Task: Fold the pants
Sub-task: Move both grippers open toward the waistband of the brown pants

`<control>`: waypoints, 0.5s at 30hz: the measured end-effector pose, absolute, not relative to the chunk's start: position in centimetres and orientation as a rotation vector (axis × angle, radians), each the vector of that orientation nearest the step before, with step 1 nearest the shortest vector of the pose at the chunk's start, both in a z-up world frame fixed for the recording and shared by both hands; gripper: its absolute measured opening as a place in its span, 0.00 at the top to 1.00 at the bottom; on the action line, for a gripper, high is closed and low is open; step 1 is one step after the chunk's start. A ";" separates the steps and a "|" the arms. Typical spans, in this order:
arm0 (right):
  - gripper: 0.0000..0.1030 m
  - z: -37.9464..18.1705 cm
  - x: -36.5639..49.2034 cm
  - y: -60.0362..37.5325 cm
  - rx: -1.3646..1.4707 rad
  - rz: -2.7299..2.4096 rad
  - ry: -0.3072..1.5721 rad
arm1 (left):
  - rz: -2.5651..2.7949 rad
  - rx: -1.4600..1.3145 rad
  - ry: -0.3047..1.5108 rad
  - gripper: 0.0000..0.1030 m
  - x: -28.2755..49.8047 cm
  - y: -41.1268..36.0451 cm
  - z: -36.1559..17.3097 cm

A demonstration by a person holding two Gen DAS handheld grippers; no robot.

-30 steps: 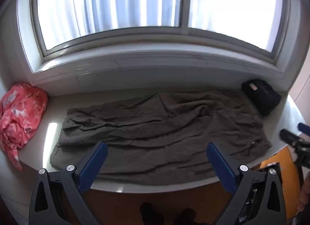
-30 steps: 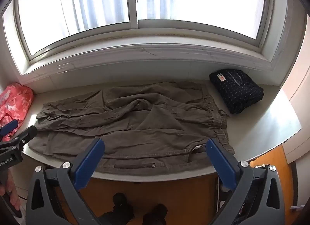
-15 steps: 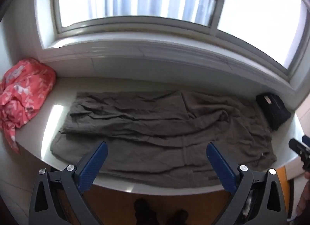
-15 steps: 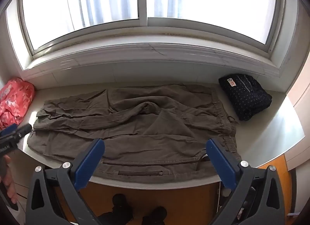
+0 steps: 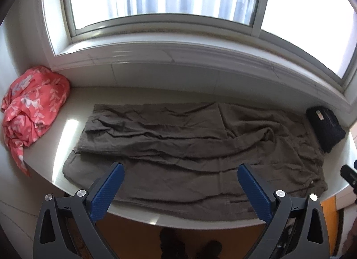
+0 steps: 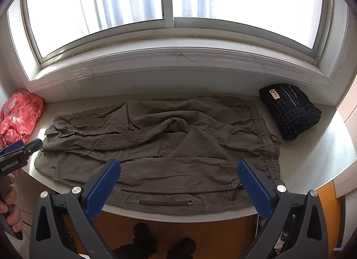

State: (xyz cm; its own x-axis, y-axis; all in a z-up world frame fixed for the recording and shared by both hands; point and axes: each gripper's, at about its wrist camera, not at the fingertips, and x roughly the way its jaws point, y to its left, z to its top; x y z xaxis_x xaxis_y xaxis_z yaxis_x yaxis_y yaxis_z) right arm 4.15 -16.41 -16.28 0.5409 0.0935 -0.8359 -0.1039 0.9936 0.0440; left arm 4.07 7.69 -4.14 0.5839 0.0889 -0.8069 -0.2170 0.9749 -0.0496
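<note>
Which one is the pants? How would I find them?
Look at the white ledge under the big window. The pants lie spread flat across its middle, wrinkled and brown, between a crumpled pink flowery cloth at the left and a folded dark dotted bundle at the right.

The pants (image 6: 160,147), of a dull olive-brown woven cloth, are spread lengthwise along the white desk (image 6: 316,154) below the window. They lie flat but heavily wrinkled, with a raised ridge of bunched cloth near the crotch. The gathered elastic waistband is turned to the right, the leg hems to the left. One leg is laid partly over the other, the nearer one reaching the desk's front edge. A zipped pocket is seen on the near edge, which slightly overhangs the desk.
</note>
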 end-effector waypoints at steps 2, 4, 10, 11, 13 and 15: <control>0.01 -16.2 4.1 -16.4 -0.011 0.133 0.985 | 0.179 -0.151 0.934 0.00 4.3 7.7 -4.4; 0.01 -16.3 4.3 -16.4 -0.022 0.143 0.985 | 0.175 -0.164 0.928 0.00 4.3 7.9 -4.7; 0.05 -17.1 4.6 -16.8 0.003 0.144 1.000 | 0.204 -0.164 0.943 0.00 4.8 8.3 -5.7; 0.07 -17.2 4.6 -16.8 0.002 0.143 1.003 | 0.205 -0.160 0.944 0.00 4.9 8.4 -5.9; 0.11 -17.4 4.6 -16.9 0.006 0.145 1.010 | 0.214 -0.149 0.954 0.00 5.0 8.4 -6.1; 0.12 -17.4 4.6 -17.0 0.014 0.151 1.014 | 0.215 -0.149 0.956 0.00 4.9 8.5 -6.1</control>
